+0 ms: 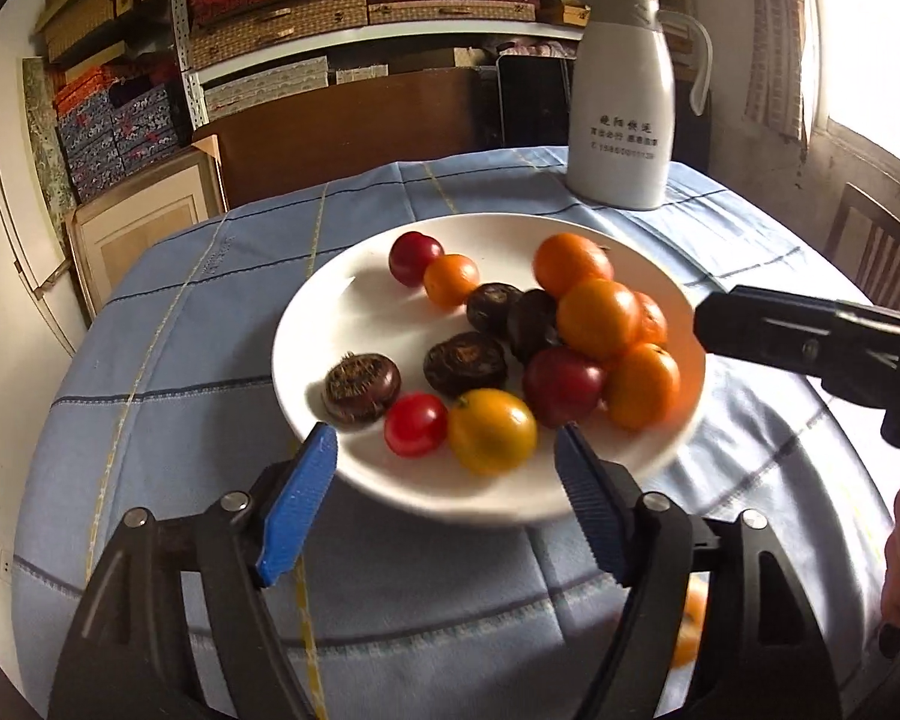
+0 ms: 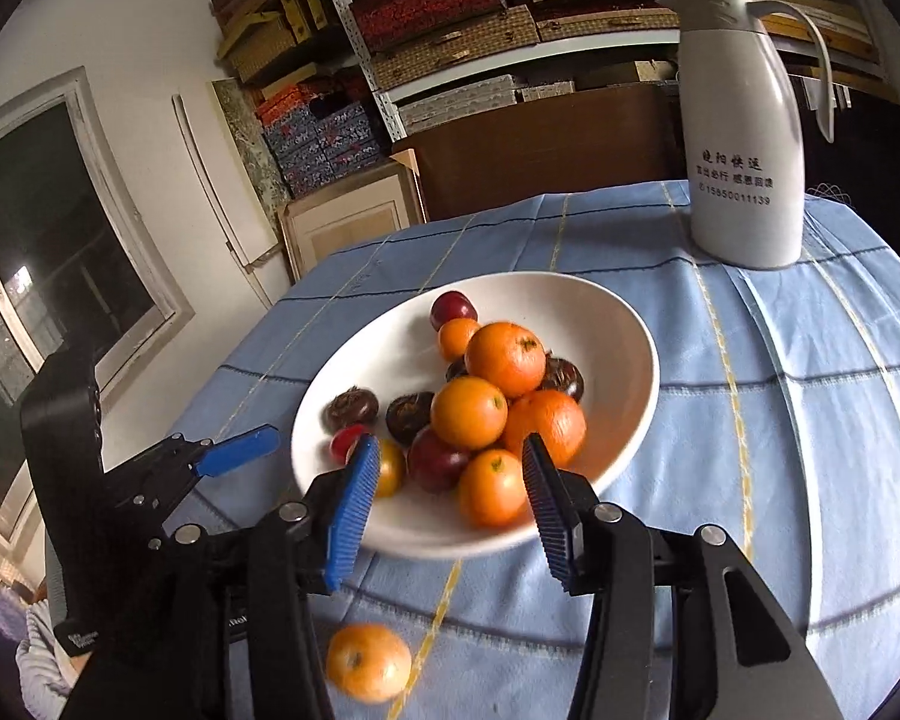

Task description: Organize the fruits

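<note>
- Two grippers hang at the near rim of the white plate (image 1: 306, 324); the left gripper (image 1: 444, 474) has its blue fingers (image 1: 297, 504) spread with nothing between them, and the right gripper (image 2: 450, 498) likewise stands spread and empty.
- Most fruit sits on the plate already: oranges (image 1: 597, 317) heaped at 3 o'clock, dark water chestnuts (image 1: 465, 362) at the centre, a red cherry tomato (image 1: 416, 424) and a yellow tomato (image 1: 492, 431) at 6 o'clock, a plum (image 1: 414, 257) at 12.
- One stray orange (image 2: 369, 662) lies off the plate on the cloth, at 6 o'clock under the right gripper, blurred as if rolling.
- By my judgement that orange is the step in hand: the next move calls for a gripper to drop low, straddle it, pinch gently and lift it over the rim.
- The counter wears a blue checked tablecloth (image 2: 780, 420); a white thermos jug (image 2: 744, 120) stands at 1 o'clock.
- Shelves of patterned boxes (image 1: 354, 6) fill the back wall.
</note>
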The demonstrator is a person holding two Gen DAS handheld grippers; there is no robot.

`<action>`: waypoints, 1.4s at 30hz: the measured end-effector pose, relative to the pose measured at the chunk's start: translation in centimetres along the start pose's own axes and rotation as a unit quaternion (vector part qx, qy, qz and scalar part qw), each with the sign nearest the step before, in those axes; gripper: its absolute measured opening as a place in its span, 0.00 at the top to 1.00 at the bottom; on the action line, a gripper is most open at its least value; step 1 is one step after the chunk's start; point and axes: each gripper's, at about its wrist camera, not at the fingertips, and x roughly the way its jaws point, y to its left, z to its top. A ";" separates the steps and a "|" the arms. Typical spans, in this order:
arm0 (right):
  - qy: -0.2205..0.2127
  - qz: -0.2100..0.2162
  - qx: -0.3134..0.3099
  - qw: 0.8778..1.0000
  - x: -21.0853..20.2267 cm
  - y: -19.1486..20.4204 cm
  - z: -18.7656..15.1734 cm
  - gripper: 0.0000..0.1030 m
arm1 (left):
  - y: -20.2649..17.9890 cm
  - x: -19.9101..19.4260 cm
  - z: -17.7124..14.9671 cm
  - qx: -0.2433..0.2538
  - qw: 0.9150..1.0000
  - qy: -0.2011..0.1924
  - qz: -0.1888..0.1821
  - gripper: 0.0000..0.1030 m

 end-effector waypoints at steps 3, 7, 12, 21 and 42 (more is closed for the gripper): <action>0.004 0.003 -0.004 1.000 -2.0 0.0 -2.2 0.51 | -1.0 -1.6 -1.3 0.003 1.000 -0.006 -0.013 0.26; 0.015 0.009 -0.020 1.000 -5.0 0.5 -5.9 0.46 | -2.6 -2.8 -3.0 0.012 1.000 0.001 -0.024 0.26; 0.061 0.009 -0.054 0.997 -6.2 1.8 -10.2 0.43 | -4.5 -3.2 -4.4 0.030 0.999 0.015 -0.031 0.25; 0.127 0.016 -0.110 0.986 -4.4 5.0 -12.3 0.39 | -6.0 -2.2 -4.6 0.031 0.998 0.036 -0.047 0.22; 0.116 -0.005 -0.096 0.989 -5.9 2.9 -11.2 0.60 | -6.0 -2.9 -3.5 0.051 0.999 0.011 0.006 0.70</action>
